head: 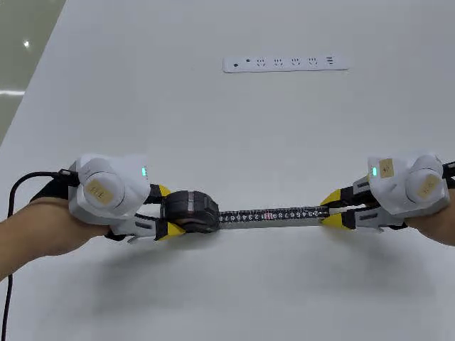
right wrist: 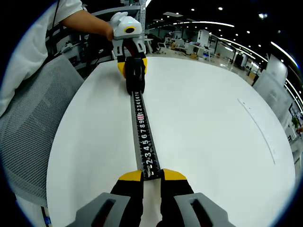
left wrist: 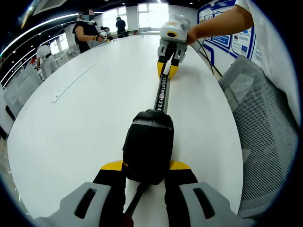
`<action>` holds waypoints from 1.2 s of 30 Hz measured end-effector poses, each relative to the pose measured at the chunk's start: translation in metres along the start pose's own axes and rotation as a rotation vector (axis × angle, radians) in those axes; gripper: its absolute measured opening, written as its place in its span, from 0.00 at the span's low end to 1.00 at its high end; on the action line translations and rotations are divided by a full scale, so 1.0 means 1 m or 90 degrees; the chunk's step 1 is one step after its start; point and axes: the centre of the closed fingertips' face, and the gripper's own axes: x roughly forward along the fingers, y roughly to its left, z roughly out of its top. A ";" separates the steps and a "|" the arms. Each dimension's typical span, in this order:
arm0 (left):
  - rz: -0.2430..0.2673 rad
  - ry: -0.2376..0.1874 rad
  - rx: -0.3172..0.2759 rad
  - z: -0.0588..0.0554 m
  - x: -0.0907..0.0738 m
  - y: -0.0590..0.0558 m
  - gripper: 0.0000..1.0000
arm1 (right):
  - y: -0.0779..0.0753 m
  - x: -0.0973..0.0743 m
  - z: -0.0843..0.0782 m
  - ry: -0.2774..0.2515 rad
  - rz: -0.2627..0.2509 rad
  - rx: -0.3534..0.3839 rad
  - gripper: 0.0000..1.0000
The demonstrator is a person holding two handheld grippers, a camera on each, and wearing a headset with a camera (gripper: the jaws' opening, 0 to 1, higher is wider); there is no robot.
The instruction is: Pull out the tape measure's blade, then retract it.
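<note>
Head view: the left gripper (head: 168, 212) clamps the tape measure (head: 192, 211) by its case, low over the table (head: 213, 128), and the right gripper (head: 333, 209) pinches the blade (head: 274, 214) tip; pull straight and level, case held steady, so the blade won't kink

White worktop in a large, brightly lit workroom

The worktop (head: 213, 142) is plain matte white, with a white power strip (head: 286, 63) lying flat towards its far side. A grey mesh chair (left wrist: 258, 123) stands just beside it. The floor (head: 25, 42) is pale and glossy. There are bright windows (left wrist: 151, 8), blue wall boards (left wrist: 222, 38) and long strip lights (right wrist: 222, 23) on a dark ceiling.
</note>
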 end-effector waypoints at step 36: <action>0.001 -0.004 -0.004 0.001 0.001 0.000 0.26 | -0.009 -0.035 -0.042 0.031 -0.022 0.037 0.10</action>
